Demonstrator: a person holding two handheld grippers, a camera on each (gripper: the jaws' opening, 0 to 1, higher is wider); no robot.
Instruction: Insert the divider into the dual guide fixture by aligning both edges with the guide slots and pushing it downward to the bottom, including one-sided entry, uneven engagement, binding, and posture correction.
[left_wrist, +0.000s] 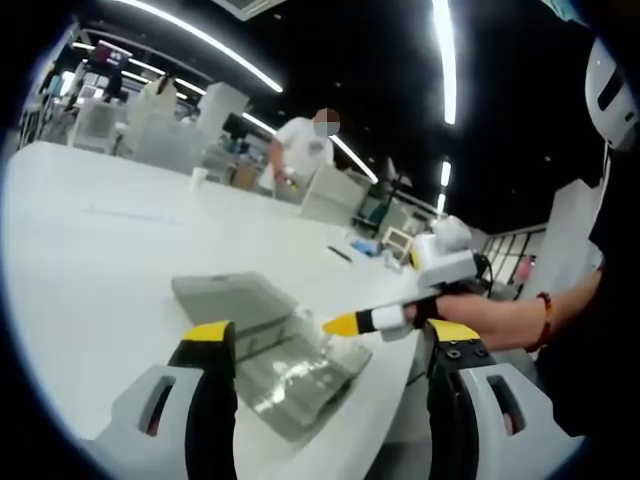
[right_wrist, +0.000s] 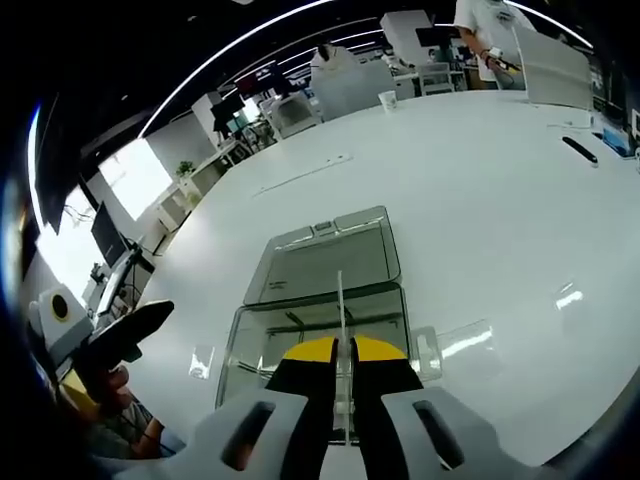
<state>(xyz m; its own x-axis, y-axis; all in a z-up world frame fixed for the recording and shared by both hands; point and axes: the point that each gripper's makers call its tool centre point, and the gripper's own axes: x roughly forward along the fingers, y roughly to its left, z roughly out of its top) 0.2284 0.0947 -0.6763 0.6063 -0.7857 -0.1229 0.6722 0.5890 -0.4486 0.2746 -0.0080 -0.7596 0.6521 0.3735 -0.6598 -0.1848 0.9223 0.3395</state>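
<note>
Divider (right_wrist: 341, 330): thin clear sheet, edge-on in the right gripper view, pinched upright between the yellow-tipped jaws of the right gripper (right_wrist: 342, 352), held over the near compartment of the fixture.
Right gripper jaws: pressed onto the divider; sheet runs up from between the tips.
Left gripper (left_wrist: 330, 340): jaws spread wide, nothing between them; hovering just short of the fixture.
Fixture (left_wrist: 265, 340): clear two-compartment box, near the edge of the white table (right_wrist: 480, 190) closest to the person. Far compartment (right_wrist: 325, 255) looks shallow and bare.
Engagement: can't tell whether the divider's edges are in the guide slots yet; clear on clear, slots not resolvable.
Loose parts: clear flat piece (right_wrist: 465, 340) on the table just beside the fixture on one side, smaller clear piece (right_wrist: 201, 358) on the other.
Risk 1: single central pinch leaves the sheet free to roll, so one edge could enter first and bind.
Risk 2: fixture isn't held. A downward push on a jammed sheet would likely slide or tip it towards the table edge.
Risk 3: forcing could bow the thin sheet.
Surface: glossy white, slippery-looking, strong glare.
Far table: cup (right_wrist: 387, 99), dark pen-like object (right_wrist: 580, 150) towards the far edge.
Room: open office, dark ceiling with long strip lights (left_wrist: 205, 40), desks, monitors, person in white (left_wrist: 305, 150) working beyond.
</note>
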